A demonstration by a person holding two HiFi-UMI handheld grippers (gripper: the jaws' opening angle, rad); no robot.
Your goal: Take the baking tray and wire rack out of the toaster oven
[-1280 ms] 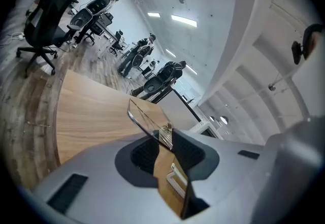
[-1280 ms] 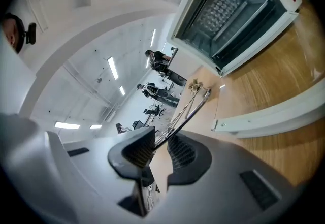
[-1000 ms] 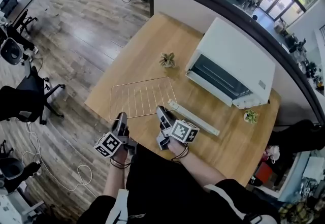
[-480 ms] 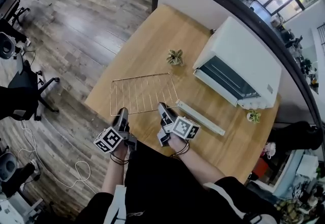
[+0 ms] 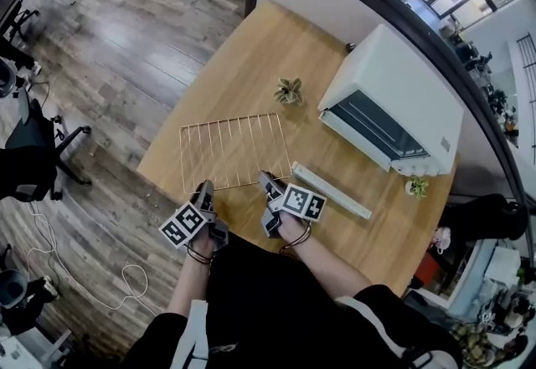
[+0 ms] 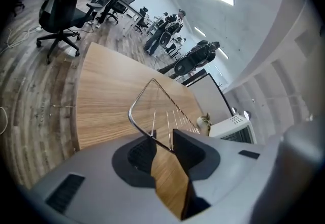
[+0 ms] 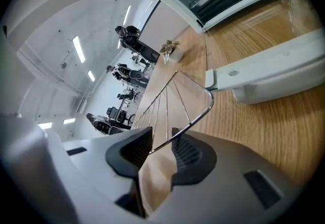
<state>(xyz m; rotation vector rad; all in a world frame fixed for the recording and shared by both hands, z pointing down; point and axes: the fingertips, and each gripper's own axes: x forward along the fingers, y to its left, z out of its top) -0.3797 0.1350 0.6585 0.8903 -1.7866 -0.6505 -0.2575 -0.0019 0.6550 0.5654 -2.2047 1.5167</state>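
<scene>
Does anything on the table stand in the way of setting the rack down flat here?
Nothing visible does. The table under the rack is bare wood. The plant sits clear beyond its far edge. The white bar ends close by its near right corner; contact is unclear.

1. Head view: we're high above the light wooden table (image 5: 251, 58), looking steeply down. The left gripper (image 5: 203, 188) and right gripper (image 5: 266, 181) sit low in frame at the near edge.
2. Left gripper view: the camera sits tight behind its own grey jaws, rolled sideways. It skims low across the thin silver wire rack (image 6: 162, 108) toward the boxy white toaster oven (image 6: 231, 129), small in the distance.
3. Right gripper view: same low, close seat, rolled the opposite way, with the oven nearer at the top.
4. Shared: all three views catch the rack, the oven and the small green potted plant (image 5: 289, 91).
</scene>
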